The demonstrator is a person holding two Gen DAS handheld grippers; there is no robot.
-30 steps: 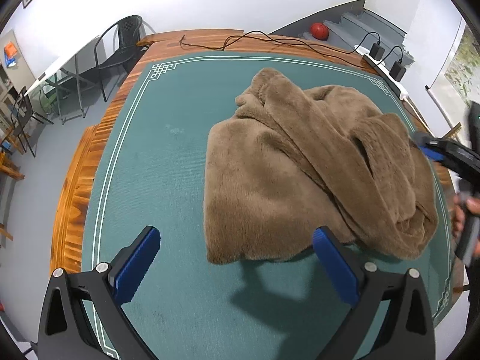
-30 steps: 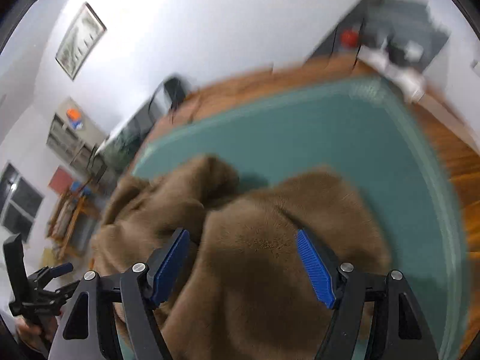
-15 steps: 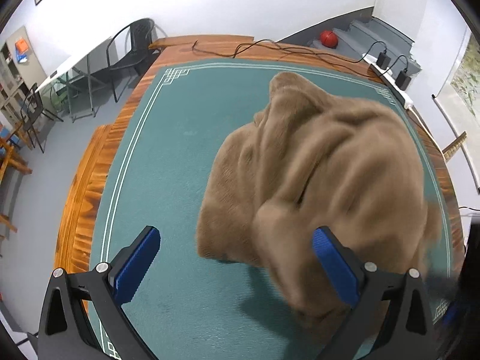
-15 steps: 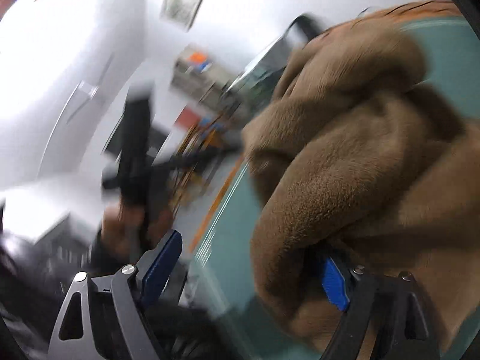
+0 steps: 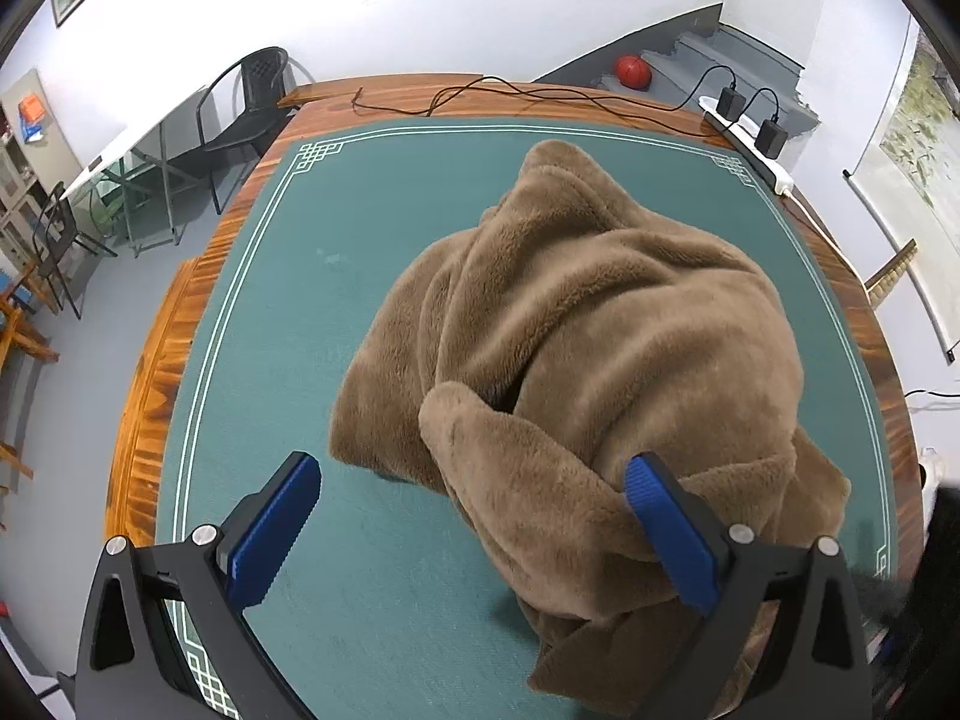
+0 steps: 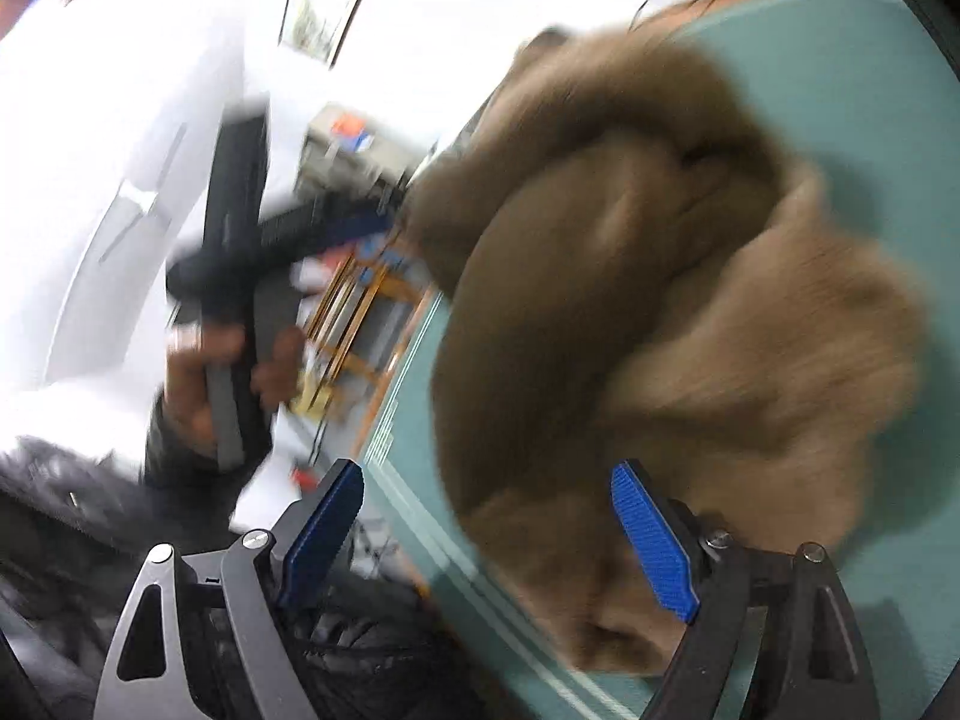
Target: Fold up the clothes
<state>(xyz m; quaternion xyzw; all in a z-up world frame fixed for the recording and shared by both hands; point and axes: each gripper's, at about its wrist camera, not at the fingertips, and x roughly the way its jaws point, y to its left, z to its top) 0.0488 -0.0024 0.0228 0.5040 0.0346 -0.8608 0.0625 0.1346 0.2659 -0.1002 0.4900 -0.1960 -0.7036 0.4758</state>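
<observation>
Since a second ago the brown fleece garment has been dragged and flopped toward the near edge of the table; it now lies in a taller, rounder heap with a thick fold draped over the left gripper's right-hand pad. The right gripper has swung round to the table's near corner — its jaws have just been opening, now spread wide, with fleece bulging between the pads but not pinched. Left gripper likewise released, jaws wide apart, only brushed by cloth on one side.

Near: heap sits on the green mat, its lower flap close to the mat's near border. Right view is badly blurred; the person's hand on the left handle shows beyond the table edge.

Risks — judged: the overhanging fold may slide off the near edge if tugged further this way; bulky pile hides the hems and sleeves, so a blind grasp could take several layers at once.

Room: broad bare mat to the left and far side for spreading out. Far rim carries cables and a power strip — keep clear.
</observation>
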